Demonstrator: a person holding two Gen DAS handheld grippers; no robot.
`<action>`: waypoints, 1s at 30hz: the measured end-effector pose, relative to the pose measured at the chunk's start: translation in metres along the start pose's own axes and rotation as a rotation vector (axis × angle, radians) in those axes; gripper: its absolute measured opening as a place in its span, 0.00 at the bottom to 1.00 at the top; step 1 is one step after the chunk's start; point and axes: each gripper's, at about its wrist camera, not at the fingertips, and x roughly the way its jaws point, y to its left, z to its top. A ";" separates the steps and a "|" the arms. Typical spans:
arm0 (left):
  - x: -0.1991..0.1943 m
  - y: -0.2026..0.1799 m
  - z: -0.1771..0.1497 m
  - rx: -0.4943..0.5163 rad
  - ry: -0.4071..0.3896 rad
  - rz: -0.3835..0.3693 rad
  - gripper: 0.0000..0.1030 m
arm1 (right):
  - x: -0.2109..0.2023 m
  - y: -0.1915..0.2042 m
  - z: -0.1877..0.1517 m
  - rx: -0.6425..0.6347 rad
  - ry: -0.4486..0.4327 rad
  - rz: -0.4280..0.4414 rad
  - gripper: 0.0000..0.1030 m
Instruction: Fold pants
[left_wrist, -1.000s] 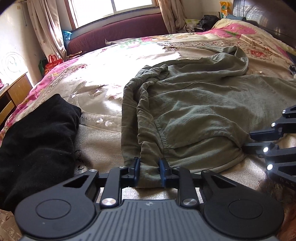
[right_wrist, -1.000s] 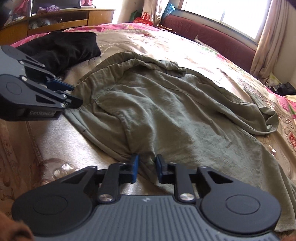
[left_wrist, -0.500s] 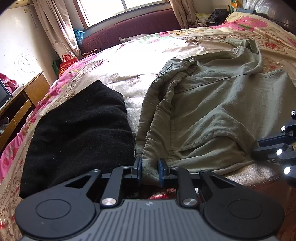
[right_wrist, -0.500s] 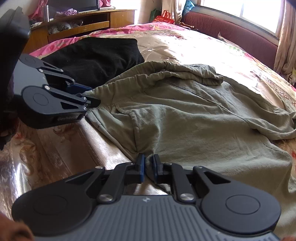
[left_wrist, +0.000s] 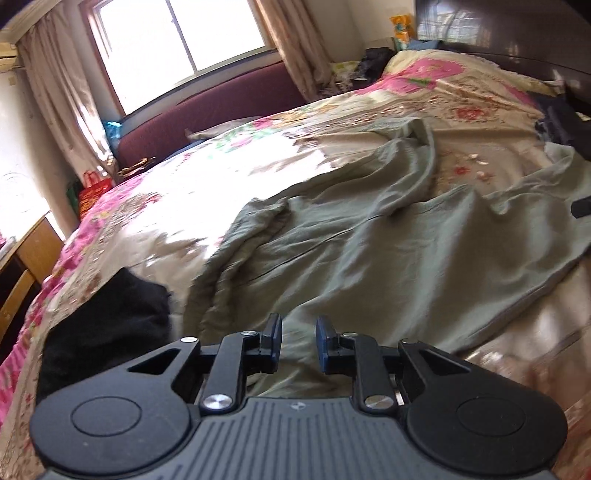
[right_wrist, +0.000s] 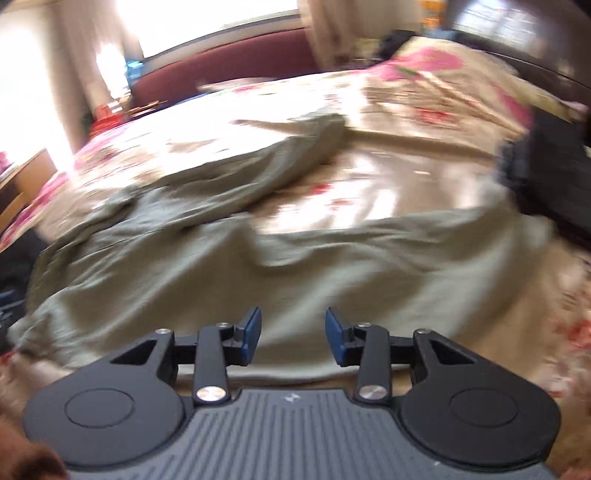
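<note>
Olive-green pants (left_wrist: 369, 258) lie spread on the bed, waistband end near me, legs running away toward the far side. They also show, blurred, in the right wrist view (right_wrist: 258, 266). My left gripper (left_wrist: 298, 341) is open just above the near edge of the pants, with cloth showing between the jaws. My right gripper (right_wrist: 293, 338) is open wider, over the near edge of the pants and holding nothing. A dark tip of the right gripper (left_wrist: 580, 207) shows at the right edge of the left wrist view.
A black garment (left_wrist: 110, 325) lies on the bed left of the pants. Another dark item (right_wrist: 554, 173) lies at the far right. The floral bedspread (left_wrist: 221, 173) covers the bed. A maroon bench (left_wrist: 221, 107) stands under the window; wooden furniture (left_wrist: 22, 266) stands left.
Both grippers have opened and let go of the pants' near edge. Both cameras have swung and tilted; the right view is motion-blurred. The pants now lie flatter and more spread.
</note>
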 end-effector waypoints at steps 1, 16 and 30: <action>0.005 -0.016 0.008 0.015 -0.003 -0.043 0.35 | 0.003 -0.028 0.008 0.068 -0.022 -0.044 0.40; 0.035 -0.188 0.081 0.279 -0.037 -0.323 0.38 | 0.088 -0.153 0.058 0.347 -0.093 -0.202 0.51; 0.025 -0.203 0.086 0.321 -0.065 -0.312 0.39 | 0.019 -0.167 0.057 0.376 -0.263 -0.180 0.01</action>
